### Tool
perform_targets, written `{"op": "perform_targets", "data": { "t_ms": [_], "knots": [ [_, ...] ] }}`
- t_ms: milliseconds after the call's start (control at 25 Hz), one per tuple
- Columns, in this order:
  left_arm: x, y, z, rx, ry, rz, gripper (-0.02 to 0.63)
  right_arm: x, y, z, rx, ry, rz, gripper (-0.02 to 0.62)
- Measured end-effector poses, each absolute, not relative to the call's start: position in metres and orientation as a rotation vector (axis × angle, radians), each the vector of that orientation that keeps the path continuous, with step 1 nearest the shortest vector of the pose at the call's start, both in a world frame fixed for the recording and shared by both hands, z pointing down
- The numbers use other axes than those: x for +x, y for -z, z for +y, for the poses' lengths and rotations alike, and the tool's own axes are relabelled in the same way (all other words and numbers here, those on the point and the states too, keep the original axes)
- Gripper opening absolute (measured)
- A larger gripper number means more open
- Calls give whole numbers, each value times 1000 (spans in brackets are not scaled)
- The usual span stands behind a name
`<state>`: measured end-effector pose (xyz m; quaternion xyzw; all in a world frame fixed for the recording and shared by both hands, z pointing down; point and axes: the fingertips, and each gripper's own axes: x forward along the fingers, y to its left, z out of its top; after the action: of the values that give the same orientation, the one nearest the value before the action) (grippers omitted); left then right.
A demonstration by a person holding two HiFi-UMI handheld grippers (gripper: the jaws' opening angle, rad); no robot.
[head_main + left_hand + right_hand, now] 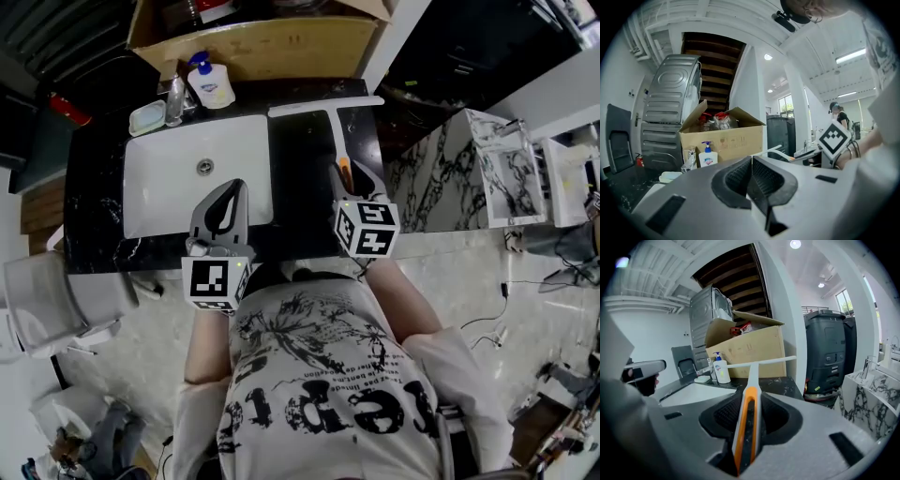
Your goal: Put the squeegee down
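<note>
The squeegee (330,127) is white with an orange-trimmed handle (746,427); its blade bar (761,363) lies crosswise at the far end, over the dark counter (300,187) right of the sink. My right gripper (349,173) is shut on the handle, and in the right gripper view both pads press its sides. My left gripper (231,199) hangs over the front right part of the white sink basin (173,183). Its pads (761,180) meet with nothing between them.
A soap pump bottle (212,84), a faucet (174,99) and a soap dish (147,118) stand behind the basin. A cardboard box (253,37) sits at the back. A marble-topped sink unit (469,164) is to the right, a black bin (829,352) beyond the counter.
</note>
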<state>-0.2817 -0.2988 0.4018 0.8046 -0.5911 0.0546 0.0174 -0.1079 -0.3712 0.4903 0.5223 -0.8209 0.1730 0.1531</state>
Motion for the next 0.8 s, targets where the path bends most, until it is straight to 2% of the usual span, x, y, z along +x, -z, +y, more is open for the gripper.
{"op": "perform_targets", "data": {
  "t_ms": [440,800],
  "knots": [
    [-319,-413,-338,2531,-216,-1726,12,-119,-545,-396,1514,-597,-2119,123],
    [-324,-426,-356,2519,-245,-1690,12,-123,-581,-409,1473,-681,-2030,123]
  ]
}}
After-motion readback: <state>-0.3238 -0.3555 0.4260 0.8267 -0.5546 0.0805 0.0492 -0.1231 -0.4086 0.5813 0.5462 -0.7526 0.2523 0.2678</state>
